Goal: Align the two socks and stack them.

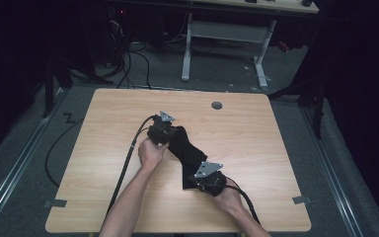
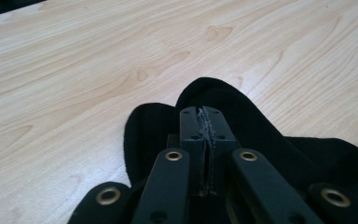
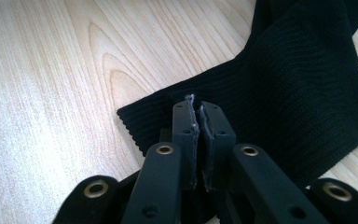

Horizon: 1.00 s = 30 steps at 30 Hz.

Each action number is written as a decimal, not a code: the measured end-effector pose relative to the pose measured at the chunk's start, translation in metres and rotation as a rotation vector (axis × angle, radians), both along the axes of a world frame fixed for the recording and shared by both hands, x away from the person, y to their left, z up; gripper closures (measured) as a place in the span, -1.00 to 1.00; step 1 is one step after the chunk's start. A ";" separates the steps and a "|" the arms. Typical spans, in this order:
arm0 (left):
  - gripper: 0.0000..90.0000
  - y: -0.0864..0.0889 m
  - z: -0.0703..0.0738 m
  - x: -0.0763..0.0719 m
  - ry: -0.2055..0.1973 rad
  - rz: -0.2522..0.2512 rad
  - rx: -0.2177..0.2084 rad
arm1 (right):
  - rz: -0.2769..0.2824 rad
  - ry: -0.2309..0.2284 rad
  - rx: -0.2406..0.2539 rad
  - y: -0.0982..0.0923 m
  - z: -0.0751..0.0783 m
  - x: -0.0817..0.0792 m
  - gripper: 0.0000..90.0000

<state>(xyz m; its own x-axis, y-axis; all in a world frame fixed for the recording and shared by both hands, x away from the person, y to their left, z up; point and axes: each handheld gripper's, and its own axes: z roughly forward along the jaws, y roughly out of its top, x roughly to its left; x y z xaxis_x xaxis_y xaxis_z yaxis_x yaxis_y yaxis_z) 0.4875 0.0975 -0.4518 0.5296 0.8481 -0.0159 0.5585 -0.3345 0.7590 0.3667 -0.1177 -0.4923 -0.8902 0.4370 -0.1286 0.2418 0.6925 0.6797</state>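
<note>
Jaws pressed together, the left gripper (image 2: 204,140) pinches the rounded end of a black sock (image 2: 242,121), the knit bunching up around its closed tips in the left gripper view. The right gripper (image 3: 198,135) is likewise clamped tight, its jaws meeting over the ribbed cuff edge of the sock (image 3: 284,93), which spreads flat across the wood beyond them in the right gripper view. From the high view, the sock (image 1: 183,144) stretches diagonally near the middle of the light wooden table (image 1: 103,123), the left gripper (image 1: 161,129) at its far end and the right gripper (image 1: 208,178) at its near end. A person's left hand (image 1: 150,152) and right hand (image 1: 229,197) hold the tools, forearms reaching in from the near edge, black cables trailing back. A small round grommet (image 1: 217,105) sits near the table's far edge.
</note>
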 end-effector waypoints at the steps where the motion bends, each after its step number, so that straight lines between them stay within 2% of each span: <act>1: 0.96 0.001 0.000 0.001 0.000 0.008 0.001 | 0.000 -0.003 0.000 0.000 0.000 0.000 0.91; 8: 0.96 0.008 0.000 0.007 -0.003 0.048 -0.001 | 0.015 -0.027 0.006 -0.002 0.003 -0.008 0.94; 13: 0.96 0.008 -0.003 0.007 0.007 0.046 0.006 | 0.016 -0.047 0.029 -0.005 0.009 -0.013 0.94; 16: 0.96 0.008 -0.005 0.009 0.012 0.053 -0.004 | 0.030 -0.062 0.036 -0.008 0.016 -0.019 0.94; 21: 0.96 0.008 -0.009 0.010 0.018 0.066 -0.005 | 0.049 -0.061 0.042 -0.012 0.020 -0.026 0.94; 30: 0.96 0.013 -0.019 0.013 0.032 0.106 -0.051 | 0.059 -0.024 0.040 -0.016 0.014 -0.032 0.94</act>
<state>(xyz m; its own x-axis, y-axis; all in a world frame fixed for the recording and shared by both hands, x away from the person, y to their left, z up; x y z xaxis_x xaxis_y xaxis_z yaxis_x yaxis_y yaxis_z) 0.5007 0.1104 -0.4707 0.4356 0.8969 -0.0761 0.6130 -0.2337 0.7548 0.3343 -0.1338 -0.4781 -0.9113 0.3894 -0.1336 0.1850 0.6772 0.7121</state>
